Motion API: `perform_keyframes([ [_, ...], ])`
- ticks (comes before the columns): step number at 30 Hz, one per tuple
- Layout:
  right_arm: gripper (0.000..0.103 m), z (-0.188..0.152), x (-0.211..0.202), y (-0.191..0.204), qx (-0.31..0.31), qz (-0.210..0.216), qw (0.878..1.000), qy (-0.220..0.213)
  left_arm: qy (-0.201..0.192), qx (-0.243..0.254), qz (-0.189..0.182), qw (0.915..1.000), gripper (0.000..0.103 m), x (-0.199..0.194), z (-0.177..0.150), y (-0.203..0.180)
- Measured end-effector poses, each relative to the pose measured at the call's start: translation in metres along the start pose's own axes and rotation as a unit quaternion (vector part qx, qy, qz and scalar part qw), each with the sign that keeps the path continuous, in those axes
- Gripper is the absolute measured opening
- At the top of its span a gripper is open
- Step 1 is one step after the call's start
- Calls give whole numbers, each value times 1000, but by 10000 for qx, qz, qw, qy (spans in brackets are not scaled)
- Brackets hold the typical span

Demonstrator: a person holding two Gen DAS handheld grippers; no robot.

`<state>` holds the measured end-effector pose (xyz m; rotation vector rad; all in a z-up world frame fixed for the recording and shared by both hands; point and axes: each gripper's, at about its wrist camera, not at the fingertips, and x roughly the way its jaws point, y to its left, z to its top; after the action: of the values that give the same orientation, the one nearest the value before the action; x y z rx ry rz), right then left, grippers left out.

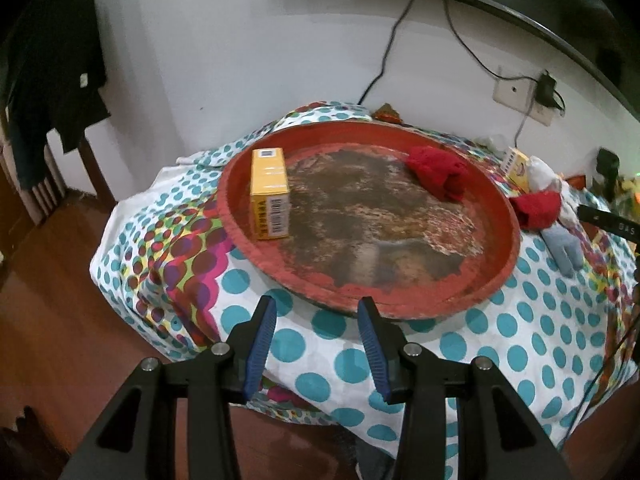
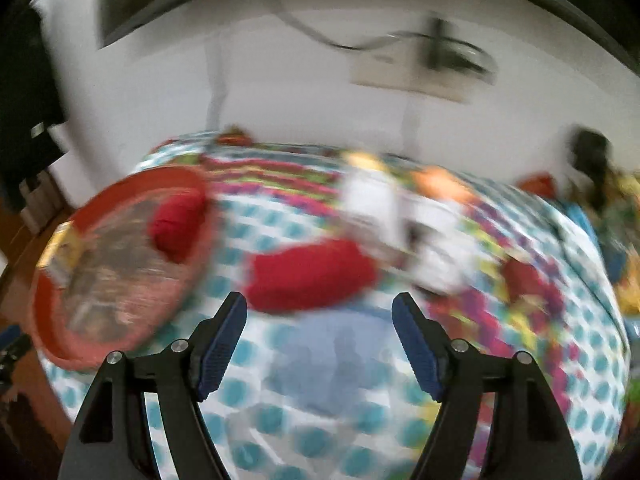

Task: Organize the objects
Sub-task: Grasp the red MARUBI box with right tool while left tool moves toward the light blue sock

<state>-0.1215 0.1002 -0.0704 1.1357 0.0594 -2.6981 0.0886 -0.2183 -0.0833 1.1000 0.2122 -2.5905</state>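
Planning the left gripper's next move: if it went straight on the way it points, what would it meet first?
Probably the near rim of the red tray, just ahead of the open, empty left gripper; depth is uncertain.

Our right claw point(image 2: 319, 306) stands apart and empty over the dotted worktop point(image 2: 320, 420); a blurred red cloth point(image 2: 308, 272) lies just beyond it, the red tray point(image 2: 48, 332) to its left.

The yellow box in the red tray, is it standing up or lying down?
Lying down. The yellow box rests on a long side inside the red tray, near its left rim.
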Motion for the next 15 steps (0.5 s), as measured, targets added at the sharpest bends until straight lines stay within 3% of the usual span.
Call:
perform_keyframes([
  [8,73,-14,14,-87,222,-751,9969,9,-62,495,95,9987,43,0,-9,-30],
  [10,73,-12,23,-102,231,-813,9964,17,-138,613,174,9979,43,-3,-12,-38],
  [15,71,-3,47,-122,440,-764,9961,96,-238,1043,-64,9942,43,-11,-19,-64],
])
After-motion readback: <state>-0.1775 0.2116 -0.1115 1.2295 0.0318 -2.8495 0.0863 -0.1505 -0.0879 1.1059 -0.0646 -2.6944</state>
